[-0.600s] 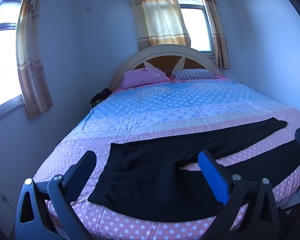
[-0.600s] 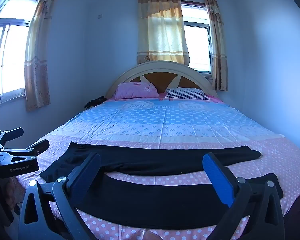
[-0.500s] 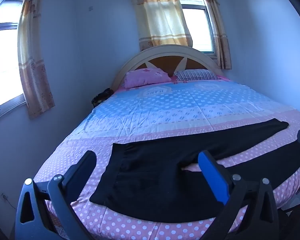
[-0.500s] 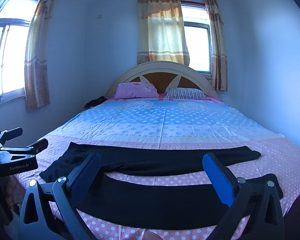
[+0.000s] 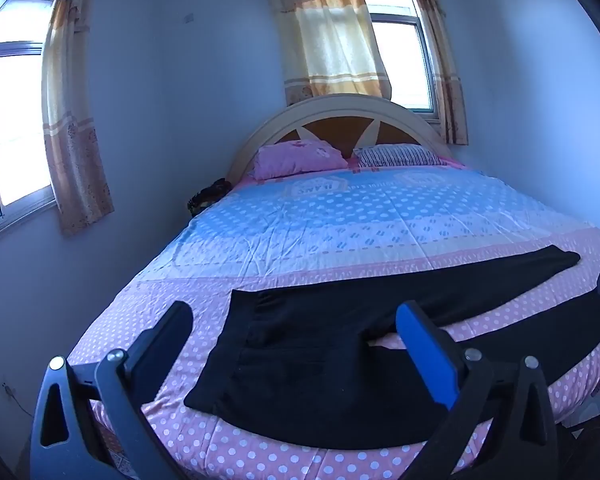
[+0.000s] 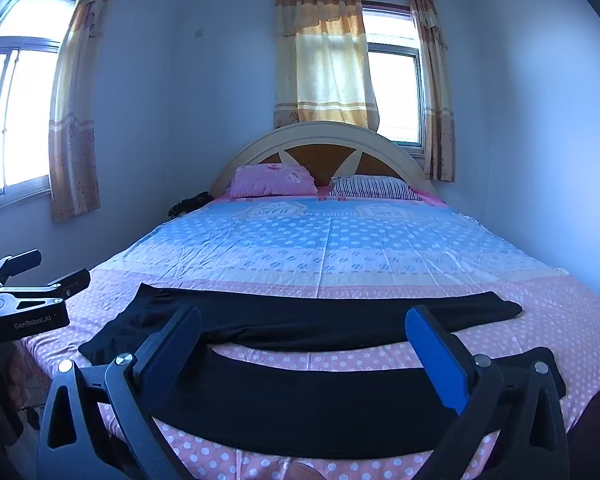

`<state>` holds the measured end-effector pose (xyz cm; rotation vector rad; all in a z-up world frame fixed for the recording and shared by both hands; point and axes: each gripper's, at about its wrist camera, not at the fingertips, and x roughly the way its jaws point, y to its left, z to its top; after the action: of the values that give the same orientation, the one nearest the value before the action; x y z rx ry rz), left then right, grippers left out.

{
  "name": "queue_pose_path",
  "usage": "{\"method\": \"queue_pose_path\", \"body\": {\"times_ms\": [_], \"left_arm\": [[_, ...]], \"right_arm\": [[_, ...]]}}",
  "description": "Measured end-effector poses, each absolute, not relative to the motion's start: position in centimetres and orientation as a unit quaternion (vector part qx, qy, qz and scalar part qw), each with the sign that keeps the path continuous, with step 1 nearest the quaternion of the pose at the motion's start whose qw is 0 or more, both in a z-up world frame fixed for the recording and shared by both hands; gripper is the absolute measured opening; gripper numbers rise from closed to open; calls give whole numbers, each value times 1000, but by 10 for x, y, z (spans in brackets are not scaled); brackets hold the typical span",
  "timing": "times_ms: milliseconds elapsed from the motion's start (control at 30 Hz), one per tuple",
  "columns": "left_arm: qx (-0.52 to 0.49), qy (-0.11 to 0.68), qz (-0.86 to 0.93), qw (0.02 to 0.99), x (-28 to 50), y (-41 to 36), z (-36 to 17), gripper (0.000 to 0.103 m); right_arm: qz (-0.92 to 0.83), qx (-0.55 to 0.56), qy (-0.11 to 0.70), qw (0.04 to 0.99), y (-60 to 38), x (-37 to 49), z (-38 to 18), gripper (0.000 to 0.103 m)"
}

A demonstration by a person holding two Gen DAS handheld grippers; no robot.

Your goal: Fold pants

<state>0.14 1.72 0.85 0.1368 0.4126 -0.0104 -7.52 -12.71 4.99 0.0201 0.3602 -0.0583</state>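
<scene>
The black pants (image 6: 312, 322) lie spread flat across the foot of the bed (image 6: 328, 248), legs splayed apart, far from the headboard (image 6: 324, 148). Both the left tool (image 5: 296, 336) and the right tool (image 6: 304, 336) hang over them wide open, holding nothing. The risk I see: the limp cloth could bunch or drag the loose bedsheet if pinched too deep, and the near leg may slide off the bed's edge. "GenRobot.AI" is printed on the left tool's body; the sheet's lettering is too small to read.
</scene>
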Motion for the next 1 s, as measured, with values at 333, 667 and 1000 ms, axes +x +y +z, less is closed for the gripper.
{"method": "queue_pose_path", "body": {"times_ms": [333,667,1000], "left_arm": [[67,203,-2,977,5,17,8,103],[66,202,-2,977,6,19,7,103],[63,202,0,977,6,20,6,103]], "right_arm": [[-28,9,179,983,-127,-77,50,102],[-28,8,179,983,-128,-77,50,102],[-27,7,180,983,-126,-77,49,102]]}}
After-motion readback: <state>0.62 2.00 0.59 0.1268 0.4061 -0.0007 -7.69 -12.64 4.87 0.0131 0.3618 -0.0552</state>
